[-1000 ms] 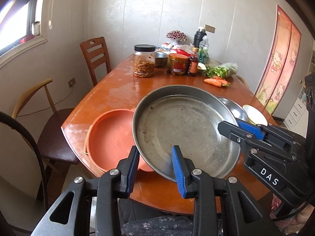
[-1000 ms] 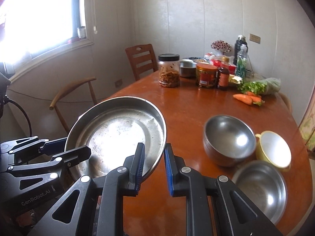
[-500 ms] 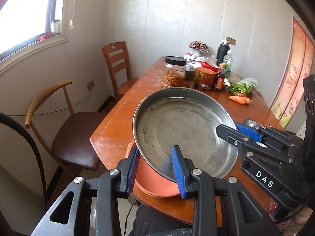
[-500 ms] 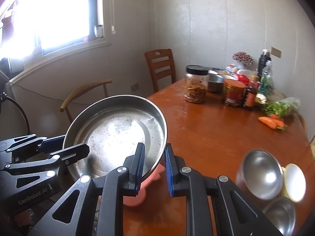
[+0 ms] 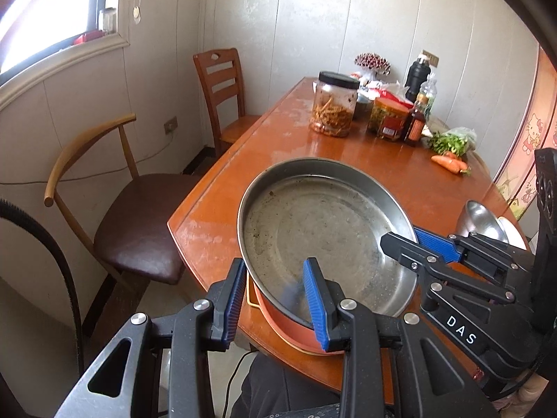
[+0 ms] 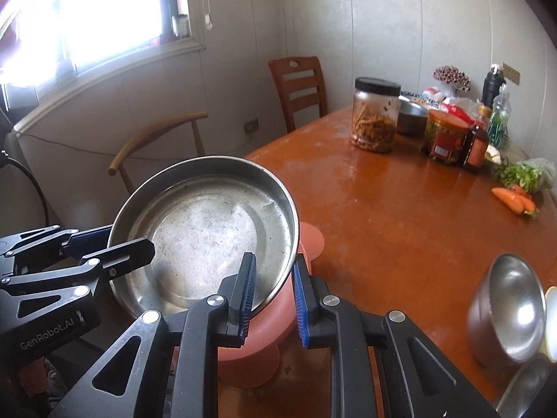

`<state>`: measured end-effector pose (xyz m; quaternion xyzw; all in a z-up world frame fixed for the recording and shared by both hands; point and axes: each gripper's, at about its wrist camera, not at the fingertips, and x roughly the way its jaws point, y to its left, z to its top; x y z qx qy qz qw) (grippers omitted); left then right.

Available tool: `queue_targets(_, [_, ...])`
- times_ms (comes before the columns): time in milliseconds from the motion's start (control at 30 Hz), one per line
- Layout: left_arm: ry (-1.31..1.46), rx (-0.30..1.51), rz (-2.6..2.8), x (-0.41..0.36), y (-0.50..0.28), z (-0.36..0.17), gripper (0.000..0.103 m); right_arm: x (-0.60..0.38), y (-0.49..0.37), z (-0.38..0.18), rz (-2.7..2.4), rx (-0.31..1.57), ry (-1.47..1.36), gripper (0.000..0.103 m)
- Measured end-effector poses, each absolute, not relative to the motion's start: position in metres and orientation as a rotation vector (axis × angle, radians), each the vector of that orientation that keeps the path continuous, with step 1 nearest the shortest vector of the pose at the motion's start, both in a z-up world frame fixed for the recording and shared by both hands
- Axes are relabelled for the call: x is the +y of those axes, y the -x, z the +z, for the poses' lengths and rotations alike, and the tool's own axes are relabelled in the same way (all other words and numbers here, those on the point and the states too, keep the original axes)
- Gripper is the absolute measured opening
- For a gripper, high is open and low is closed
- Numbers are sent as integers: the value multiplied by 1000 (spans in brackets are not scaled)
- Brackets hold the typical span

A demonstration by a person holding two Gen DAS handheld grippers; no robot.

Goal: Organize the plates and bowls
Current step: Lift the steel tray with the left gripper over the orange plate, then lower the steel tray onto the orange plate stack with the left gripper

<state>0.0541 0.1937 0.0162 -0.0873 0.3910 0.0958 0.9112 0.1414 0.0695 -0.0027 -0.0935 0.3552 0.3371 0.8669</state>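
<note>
In the left wrist view, the left gripper (image 5: 275, 296) filled the bottom of the frame, its blue pads set either side of the near rim of the wide, shallow, round steel pan (image 5: 323, 240); one pad sat inside the pan and the other outside, but whether they pinched the rim could not be told. The pan occupied the frame's centre, directly above the round, salmon-orange plastic basin (image 5: 289, 320), of which only a strip showed at lower centre, near the front edge of the glossy brown wooden table (image 5: 348, 153). At the right of that frame the right gripper (image 5: 414, 244) reached in, its jaws around the pan's right rim.

In the right wrist view, the pan lay left of centre and the basin below it at bottom centre, the right gripper's pads straddling the rim, seemingly clamped. The pan looked centred over the basin, so nesting probably called for a straight, level descent by both hands.
</note>
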Motion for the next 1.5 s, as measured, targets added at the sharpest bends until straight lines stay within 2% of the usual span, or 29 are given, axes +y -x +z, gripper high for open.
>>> queue_targets(767, [188, 863, 227, 198, -67, -9, 34, 81, -146, -41, 700, 811, 263, 23])
queue_targets(1133, [193, 862, 228, 200, -66, -10, 34, 85, -139, -43, 685, 782, 317, 24])
queue_targets(1500, [191, 873, 218, 197, -66, -13, 34, 84, -135, -40, 690, 781, 321, 31])
